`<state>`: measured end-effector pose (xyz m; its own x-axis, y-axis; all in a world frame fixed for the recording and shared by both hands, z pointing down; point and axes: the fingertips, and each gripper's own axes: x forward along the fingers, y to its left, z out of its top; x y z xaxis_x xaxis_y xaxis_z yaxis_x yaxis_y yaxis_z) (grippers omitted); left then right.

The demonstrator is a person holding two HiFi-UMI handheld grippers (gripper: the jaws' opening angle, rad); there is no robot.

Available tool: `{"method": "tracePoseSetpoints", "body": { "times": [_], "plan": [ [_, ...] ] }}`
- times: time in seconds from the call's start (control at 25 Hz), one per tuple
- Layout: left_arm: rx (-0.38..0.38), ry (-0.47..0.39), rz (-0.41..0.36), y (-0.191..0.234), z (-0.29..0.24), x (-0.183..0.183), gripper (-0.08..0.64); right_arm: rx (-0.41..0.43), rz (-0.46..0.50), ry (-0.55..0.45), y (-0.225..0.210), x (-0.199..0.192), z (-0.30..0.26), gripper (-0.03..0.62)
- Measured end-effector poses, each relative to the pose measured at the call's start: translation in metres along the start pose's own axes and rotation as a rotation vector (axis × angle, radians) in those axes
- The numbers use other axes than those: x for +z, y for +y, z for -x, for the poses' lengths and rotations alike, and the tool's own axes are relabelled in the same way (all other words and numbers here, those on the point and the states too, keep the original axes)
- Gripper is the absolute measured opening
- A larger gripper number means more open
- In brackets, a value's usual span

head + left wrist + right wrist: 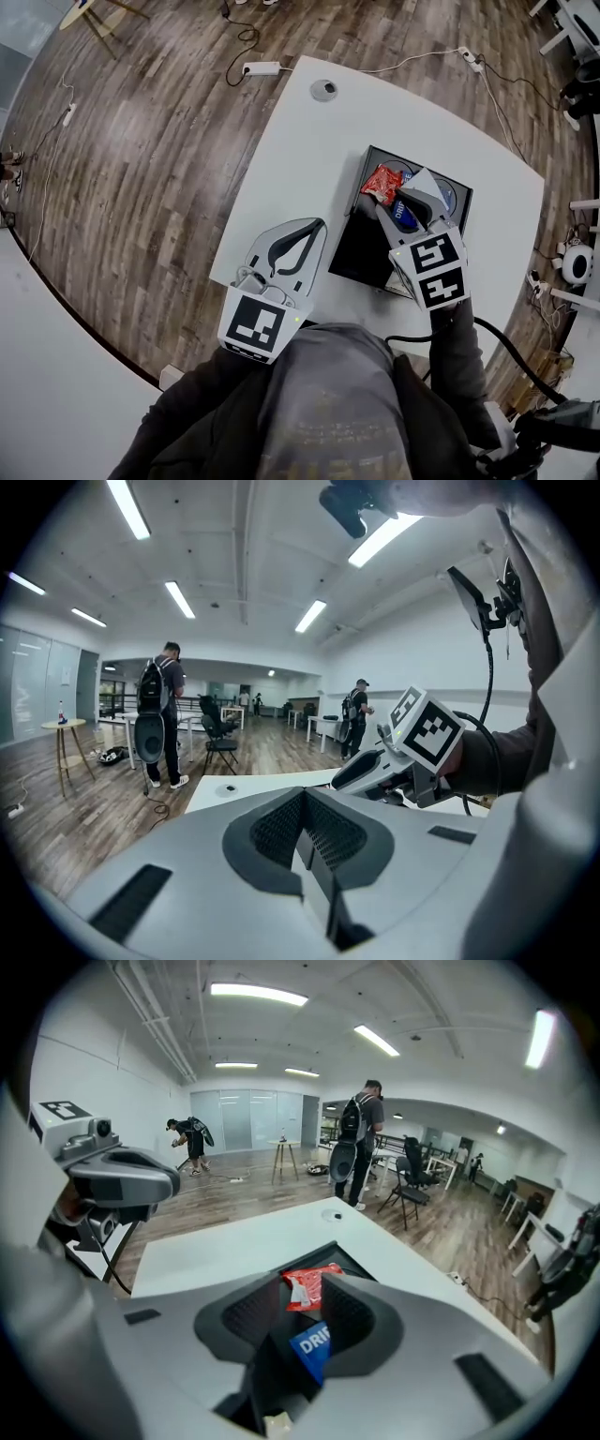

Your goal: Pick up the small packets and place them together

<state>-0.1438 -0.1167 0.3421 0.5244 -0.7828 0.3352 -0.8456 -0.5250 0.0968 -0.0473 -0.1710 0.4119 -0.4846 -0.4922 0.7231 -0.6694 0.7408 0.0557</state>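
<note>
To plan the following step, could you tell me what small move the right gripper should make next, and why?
Probably lift the right gripper straight up: its jaws stand apart around the blue packet, which seems to rest in the black tray right beside the red packet.

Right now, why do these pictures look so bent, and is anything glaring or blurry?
Head view: the wide lens bows the white table and the floorboards. Left gripper view: dark rounded corners, ceiling lights blown out white. Right gripper view: same round rim, yet the blue packet shows sharp print.
</note>
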Motion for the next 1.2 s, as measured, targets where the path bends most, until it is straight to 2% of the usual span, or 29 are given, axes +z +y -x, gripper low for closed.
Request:
{"method": "tracePoseSetpoints", "body": {
  "times": [0.12,0.24,0.36,0.44,0.6,0.72,0.8,0.92,1.08,1.2],
  "plan": [
    [-0.022,-0.001,-0.017,-0.013,0.008,0.001,0.000,-0.019,-0.033,-0.038,0.004,-0.003,0.025,0.137],
    [-0.057,-0.024,-0.041,-0.028,0.003,0.008,0.000,-0.076,-0.065,-0.068,-0.011,-0.010,0.051,0.137],
    [-0.110,-0.012,-0.050,-0.050,-0.005,0.006,0.000,-0.113,-0.117,-0.069,-0.026,-0.036,0.076,0.137],
    [-0.147,-0.003,-0.054,-0.066,-0.009,0.003,0.000,-0.088,-0.142,-0.042,-0.023,-0.061,0.087,0.137],
    [-0.193,0.001,-0.061,-0.086,-0.012,0.004,0.000,0.004,-0.172,0.087,0.003,-0.114,0.085,0.137],
    [-0.212,0.008,-0.068,-0.093,-0.014,0.003,0.000,0.009,-0.140,0.207,0.016,-0.144,0.069,0.137],
    [-0.218,0.013,-0.072,-0.093,-0.014,0.003,0.000,0.002,-0.124,0.254,0.018,-0.153,0.061,0.133],
    [-0.214,0.025,-0.069,-0.086,-0.013,0.001,0.000,-0.011,-0.131,0.295,0.016,-0.157,0.052,0.010],
    [-0.202,0.038,-0.057,-0.069,-0.014,-0.004,0.000,0.019,-0.110,0.409,0.022,-0.172,0.038,0.006],
    [-0.196,0.039,-0.051,-0.058,-0.015,-0.005,0.001,0.023,-0.044,0.528,0.028,-0.182,0.028,0.006]
  ]
}}
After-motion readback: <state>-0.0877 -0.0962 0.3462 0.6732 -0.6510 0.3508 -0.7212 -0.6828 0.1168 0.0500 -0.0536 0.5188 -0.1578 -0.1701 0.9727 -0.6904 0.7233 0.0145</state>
